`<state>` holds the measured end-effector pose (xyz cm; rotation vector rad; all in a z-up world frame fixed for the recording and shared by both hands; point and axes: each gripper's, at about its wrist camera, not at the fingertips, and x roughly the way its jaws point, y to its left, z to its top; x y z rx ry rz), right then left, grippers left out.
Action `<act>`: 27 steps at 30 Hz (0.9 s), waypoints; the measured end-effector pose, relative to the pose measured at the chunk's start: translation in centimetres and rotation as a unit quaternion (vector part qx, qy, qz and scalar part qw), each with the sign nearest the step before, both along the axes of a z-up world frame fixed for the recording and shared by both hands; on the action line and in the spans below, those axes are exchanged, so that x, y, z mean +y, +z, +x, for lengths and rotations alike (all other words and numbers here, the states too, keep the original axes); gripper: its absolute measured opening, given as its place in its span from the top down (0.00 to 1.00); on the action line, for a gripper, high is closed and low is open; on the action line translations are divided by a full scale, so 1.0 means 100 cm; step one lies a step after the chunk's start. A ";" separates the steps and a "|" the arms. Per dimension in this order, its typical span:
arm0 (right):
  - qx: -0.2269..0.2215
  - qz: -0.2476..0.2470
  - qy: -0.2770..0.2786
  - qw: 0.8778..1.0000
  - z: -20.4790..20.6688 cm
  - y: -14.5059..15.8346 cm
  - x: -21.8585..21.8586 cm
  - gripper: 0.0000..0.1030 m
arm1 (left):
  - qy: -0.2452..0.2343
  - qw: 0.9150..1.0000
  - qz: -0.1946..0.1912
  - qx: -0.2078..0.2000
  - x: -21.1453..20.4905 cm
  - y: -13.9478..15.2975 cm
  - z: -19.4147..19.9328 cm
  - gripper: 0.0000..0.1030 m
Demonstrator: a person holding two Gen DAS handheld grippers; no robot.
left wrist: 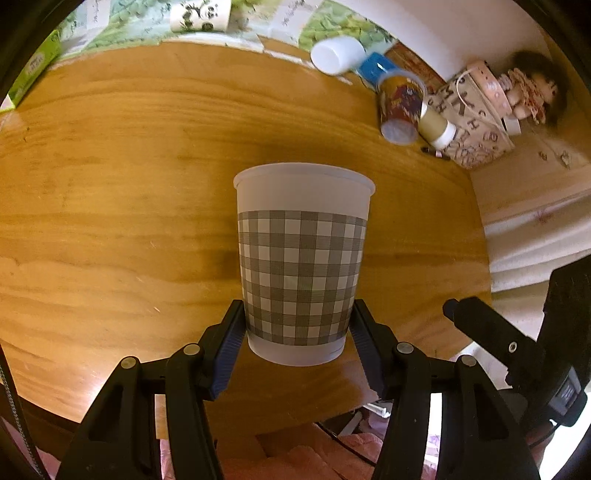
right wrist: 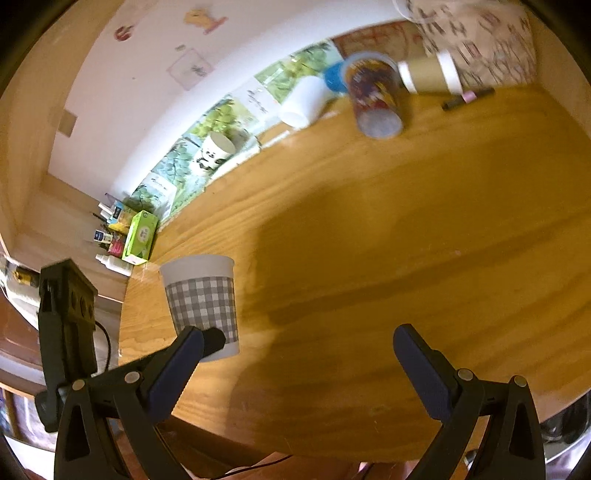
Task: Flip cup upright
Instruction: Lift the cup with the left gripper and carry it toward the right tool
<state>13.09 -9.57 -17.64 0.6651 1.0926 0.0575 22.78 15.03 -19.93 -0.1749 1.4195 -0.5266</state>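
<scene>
A white paper cup with a grey checked band (left wrist: 301,258) stands upright, rim up, on the wooden table (left wrist: 110,206). My left gripper (left wrist: 297,325) has its two fingers pressed against the cup's lower sides, near the table's front edge. In the right wrist view the same cup (right wrist: 201,299) shows at the left, with the left gripper's fingertip against its base. My right gripper (right wrist: 299,347) is open and empty, over the table to the right of the cup.
At the table's far side lie a white cup (left wrist: 338,55), a blue cup (left wrist: 378,68), a printed tumbler (left wrist: 400,110) and a brown tube (left wrist: 437,127), next to a patterned bag (left wrist: 476,122) and a doll (left wrist: 528,88). A panda cup (left wrist: 199,14) and a green box (left wrist: 31,72) stand far left.
</scene>
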 end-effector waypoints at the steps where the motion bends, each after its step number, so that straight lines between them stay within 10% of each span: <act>1: 0.005 0.008 0.000 1.000 -0.001 -0.003 -0.002 0.00 | 0.000 1.000 0.001 0.002 -0.001 -0.002 -0.003 0.41; 27: 0.057 0.066 0.036 0.996 0.006 -0.029 -0.001 0.00 | -0.024 0.998 0.043 0.049 -0.026 -0.027 -0.030 0.40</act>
